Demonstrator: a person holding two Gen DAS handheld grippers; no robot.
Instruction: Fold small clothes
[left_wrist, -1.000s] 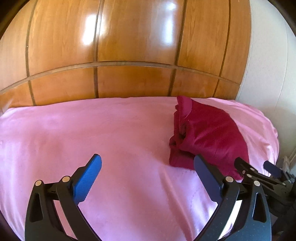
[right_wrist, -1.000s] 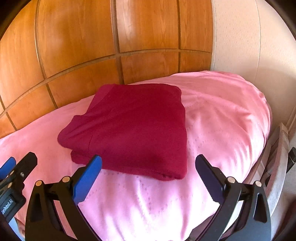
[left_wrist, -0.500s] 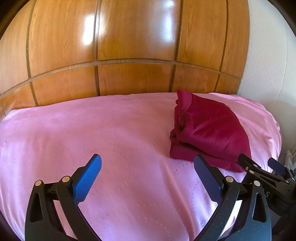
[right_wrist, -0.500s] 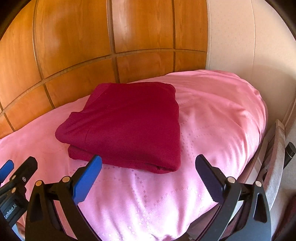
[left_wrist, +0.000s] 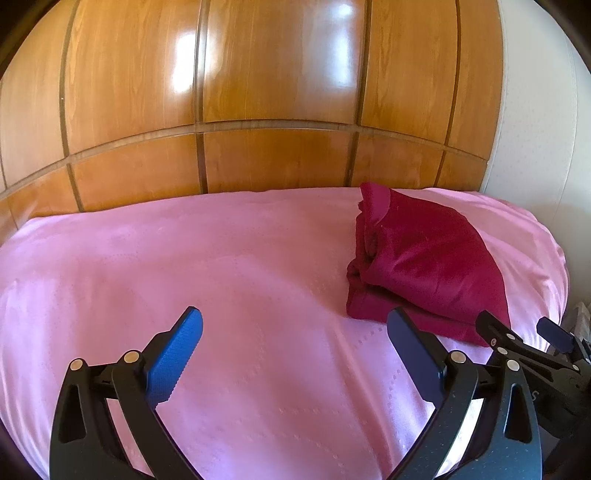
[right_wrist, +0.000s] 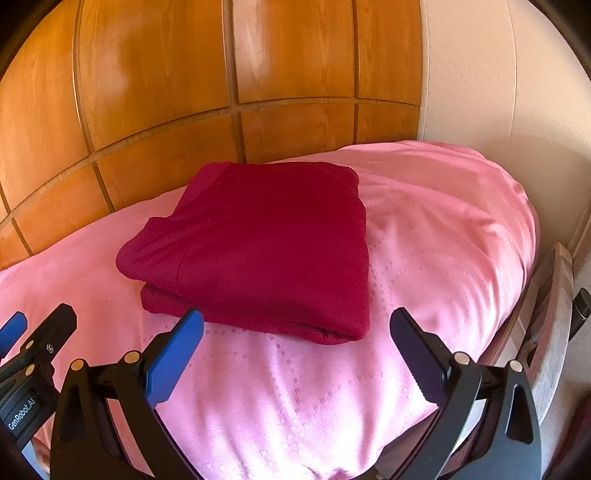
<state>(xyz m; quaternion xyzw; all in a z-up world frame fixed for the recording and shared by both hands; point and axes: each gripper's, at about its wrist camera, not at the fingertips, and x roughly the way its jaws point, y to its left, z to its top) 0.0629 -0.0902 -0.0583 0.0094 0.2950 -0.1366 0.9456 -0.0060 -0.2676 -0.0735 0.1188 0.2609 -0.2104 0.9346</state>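
Observation:
A dark red garment (right_wrist: 266, 251) lies folded into a thick rectangle on the pink bedspread (right_wrist: 424, 258); it also shows in the left wrist view (left_wrist: 424, 266), at the right of the bed. My right gripper (right_wrist: 295, 332) is open and empty, hovering just in front of the garment's near edge. My left gripper (left_wrist: 293, 336) is open and empty over bare bedspread (left_wrist: 184, 266), to the left of the garment. The right gripper also shows in the left wrist view (left_wrist: 524, 336), at the lower right; the left one shows in the right wrist view (right_wrist: 37, 325), at the lower left.
A wooden panelled headboard (left_wrist: 258, 110) runs behind the bed. A pale wall (right_wrist: 480, 74) stands to the right. The bed's right edge drops off beside a chair-like frame (right_wrist: 554, 314).
Both grippers have drawn back and up from the bed; the folded garment now sits farther away in both views. The jaws stay open. The garment has not moved.

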